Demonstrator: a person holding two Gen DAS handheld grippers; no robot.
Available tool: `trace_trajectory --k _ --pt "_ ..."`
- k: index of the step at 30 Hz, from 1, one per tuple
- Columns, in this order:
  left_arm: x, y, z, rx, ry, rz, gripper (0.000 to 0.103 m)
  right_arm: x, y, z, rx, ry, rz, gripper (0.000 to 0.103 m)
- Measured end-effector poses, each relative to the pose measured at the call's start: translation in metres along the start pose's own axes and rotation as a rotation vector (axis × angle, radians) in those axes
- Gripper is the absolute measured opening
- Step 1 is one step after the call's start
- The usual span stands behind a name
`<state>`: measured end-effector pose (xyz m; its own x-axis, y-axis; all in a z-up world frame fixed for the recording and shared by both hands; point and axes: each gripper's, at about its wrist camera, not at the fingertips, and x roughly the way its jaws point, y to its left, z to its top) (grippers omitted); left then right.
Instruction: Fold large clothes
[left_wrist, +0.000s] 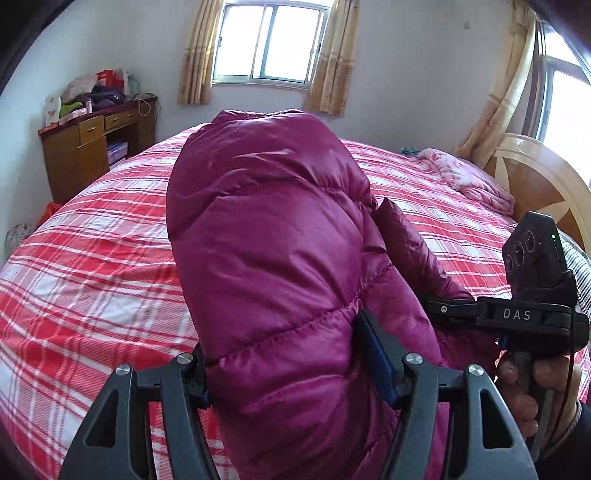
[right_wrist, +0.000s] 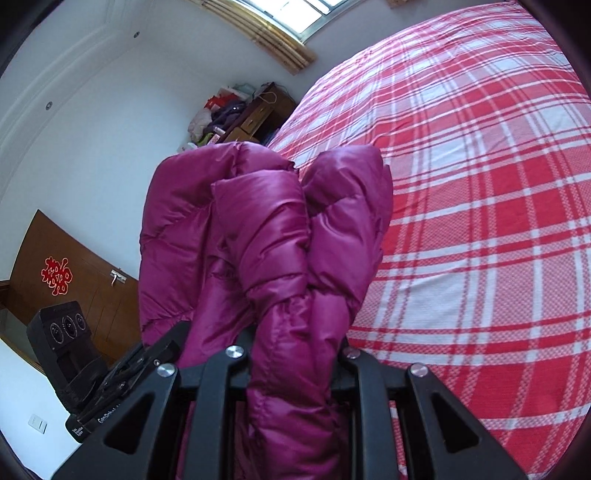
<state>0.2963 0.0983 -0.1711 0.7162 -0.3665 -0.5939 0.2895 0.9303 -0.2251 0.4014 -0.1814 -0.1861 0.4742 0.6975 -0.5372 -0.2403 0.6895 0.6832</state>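
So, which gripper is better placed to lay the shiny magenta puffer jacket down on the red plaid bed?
Probably the left gripper: it clamps the magenta puffer jacket's thick bulk, while the right gripper pinches a narrower bunched part.

The left gripper (left_wrist: 280, 373) is matte black plastic with triangular cut-outs in its linkage arms and round silver screws at the pivots; a blue pad lines one of its fingers (left_wrist: 373, 354). The right gripper (right_wrist: 291, 354) has the same black arms, cut-outs and silver screws. Seen from the left wrist, its body carries white "DAS" lettering, a black camera block with three round lenses and a small green light, and a thin dark cable. The hand (left_wrist: 524, 398) on its handle wears a dark sleeve.
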Motion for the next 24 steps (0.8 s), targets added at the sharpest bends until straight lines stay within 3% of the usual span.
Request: trace_trajectory --k 24 --pt "-0.011 0.042 -0.019 -0.063 0.015 0.057 0.065 0.051 0.019 0.009 -0.093 0.101 -0.012 0.022"
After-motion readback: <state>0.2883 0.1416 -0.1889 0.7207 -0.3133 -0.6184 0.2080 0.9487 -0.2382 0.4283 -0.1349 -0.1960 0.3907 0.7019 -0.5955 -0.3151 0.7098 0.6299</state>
